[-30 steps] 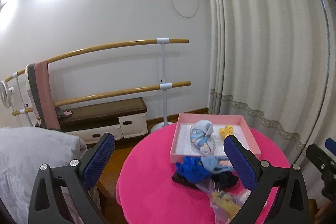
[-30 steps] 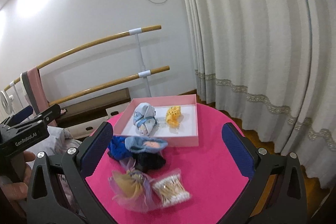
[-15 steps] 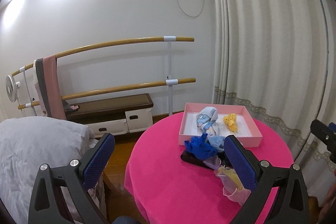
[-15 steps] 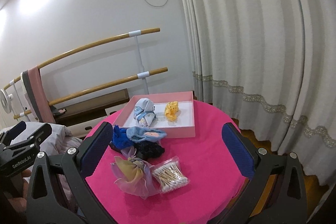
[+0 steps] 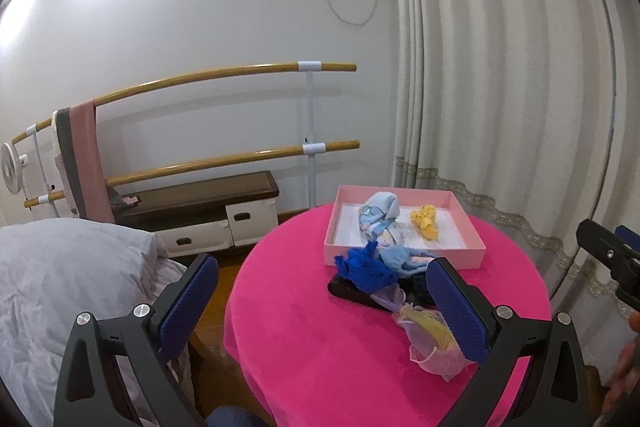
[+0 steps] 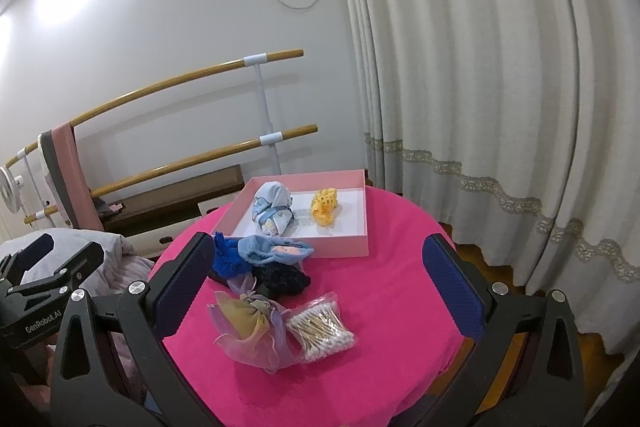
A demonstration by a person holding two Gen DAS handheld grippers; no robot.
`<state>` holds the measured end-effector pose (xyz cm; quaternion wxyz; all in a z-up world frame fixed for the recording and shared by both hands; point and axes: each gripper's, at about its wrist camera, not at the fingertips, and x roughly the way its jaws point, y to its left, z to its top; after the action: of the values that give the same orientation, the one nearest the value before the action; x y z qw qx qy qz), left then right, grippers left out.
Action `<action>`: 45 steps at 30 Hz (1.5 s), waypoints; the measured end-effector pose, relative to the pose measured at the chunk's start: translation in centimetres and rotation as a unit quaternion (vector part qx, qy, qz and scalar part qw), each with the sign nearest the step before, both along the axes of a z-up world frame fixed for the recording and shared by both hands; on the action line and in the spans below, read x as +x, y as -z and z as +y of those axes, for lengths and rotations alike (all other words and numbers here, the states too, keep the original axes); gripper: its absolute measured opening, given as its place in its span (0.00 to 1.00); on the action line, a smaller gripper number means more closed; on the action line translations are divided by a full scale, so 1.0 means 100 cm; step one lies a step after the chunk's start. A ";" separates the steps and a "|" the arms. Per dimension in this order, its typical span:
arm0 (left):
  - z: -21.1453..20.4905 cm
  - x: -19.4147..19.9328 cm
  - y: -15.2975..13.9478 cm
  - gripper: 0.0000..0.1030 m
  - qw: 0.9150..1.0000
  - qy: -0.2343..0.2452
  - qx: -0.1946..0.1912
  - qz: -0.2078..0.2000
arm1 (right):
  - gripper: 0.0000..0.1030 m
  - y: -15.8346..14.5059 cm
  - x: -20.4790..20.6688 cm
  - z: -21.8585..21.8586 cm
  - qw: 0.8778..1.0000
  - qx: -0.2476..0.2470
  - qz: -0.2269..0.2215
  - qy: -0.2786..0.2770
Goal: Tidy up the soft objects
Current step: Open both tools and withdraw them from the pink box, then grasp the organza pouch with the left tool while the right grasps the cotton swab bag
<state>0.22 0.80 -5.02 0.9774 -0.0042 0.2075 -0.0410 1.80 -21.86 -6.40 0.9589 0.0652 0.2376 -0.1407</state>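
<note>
A pink tray [image 6: 366, 223] [image 5: 468, 227] at the far side of the round pink table [image 6: 400, 307] [image 5: 288, 307] holds a light blue printed bundle [image 6: 272, 209] [image 5: 378, 217] and a yellow soft toy [image 6: 325, 205] [image 5: 426, 223]. In front of it lie a blue cloth [image 6: 226, 255] [image 5: 362, 267], a light blue sock [image 6: 276, 249] [image 5: 404, 259], a black knit piece [image 6: 282, 277], a sheer pouch [image 6: 246, 327] [image 5: 430, 337] and a bag of cotton swabs [image 6: 322, 325]. My left gripper [image 5: 324, 307] and my right gripper [image 6: 324, 299] both hang open and empty, back from the pile.
A white curtain [image 6: 480, 87] hangs close behind and to the right of the table. Wooden barre rails [image 5: 224, 79] run along the wall, with a low bench [image 5: 192, 199] below. A bed with a white quilt [image 5: 60, 287] lies to the left.
Both grippers have drawn back from the table and stayed open. The tray and the pile look smaller and farther away, and more of the table top shows.
</note>
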 end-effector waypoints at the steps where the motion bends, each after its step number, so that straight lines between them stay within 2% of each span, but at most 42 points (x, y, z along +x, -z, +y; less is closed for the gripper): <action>1: -0.002 0.001 0.001 1.00 1.000 0.002 0.001 0.003 | 1.00 0.001 0.000 0.000 1.000 -0.001 0.001 0.001; 6: -0.013 0.016 0.018 1.00 0.999 0.019 0.002 0.047 | 1.00 0.010 0.002 -0.007 1.000 -0.002 0.020 0.009; 10: -0.022 0.040 0.037 1.00 0.993 0.044 -0.011 0.108 | 1.00 0.022 0.005 -0.021 0.999 0.008 0.041 0.021; 13: -0.030 0.057 0.042 1.00 0.989 0.050 -0.012 0.136 | 1.00 0.031 0.008 -0.028 0.998 0.012 0.055 0.025; 17: -0.043 0.081 0.047 1.00 0.987 0.054 -0.005 0.152 | 1.00 0.045 0.014 -0.040 0.997 0.023 0.073 0.027; 24: -0.076 0.120 0.072 1.00 0.982 0.058 0.011 0.179 | 1.00 0.066 0.025 -0.059 0.994 0.039 0.096 0.032; 29: -0.097 0.159 0.103 1.00 0.978 0.053 0.024 0.200 | 1.00 0.083 0.035 -0.070 0.991 0.051 0.117 0.036; 32: -0.097 0.176 0.122 0.99 0.974 0.062 0.009 0.217 | 1.00 0.091 0.040 -0.073 0.990 0.055 0.128 0.035; 33: -0.095 0.176 0.128 0.93 0.974 0.064 0.004 0.218 | 1.00 0.094 0.041 -0.073 0.989 0.056 0.131 0.035; 36: -0.089 0.186 0.141 0.61 0.968 0.077 -0.004 0.240 | 1.00 0.102 0.047 -0.072 0.988 0.059 0.141 0.032; 38: -0.083 0.188 0.147 0.54 0.964 0.092 -0.011 0.250 | 1.00 0.106 0.050 -0.073 0.987 0.063 0.147 0.029; 40: -0.080 0.184 0.147 0.41 0.964 0.099 -0.004 0.245 | 1.00 0.110 0.054 -0.072 0.986 0.063 0.151 0.026; 41: -0.079 0.182 0.146 0.37 0.964 0.105 -0.002 0.245 | 1.00 0.112 0.056 -0.070 0.986 0.064 0.154 0.024; 45: -0.074 0.169 0.142 0.33 0.967 0.107 0.020 0.232 | 1.00 0.120 0.062 -0.064 0.984 0.067 0.166 0.007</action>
<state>17.13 -6.56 -19.24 0.8924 0.0284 0.4283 -0.1392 7.96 -28.25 -18.41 0.8985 0.1069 0.4019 -0.1404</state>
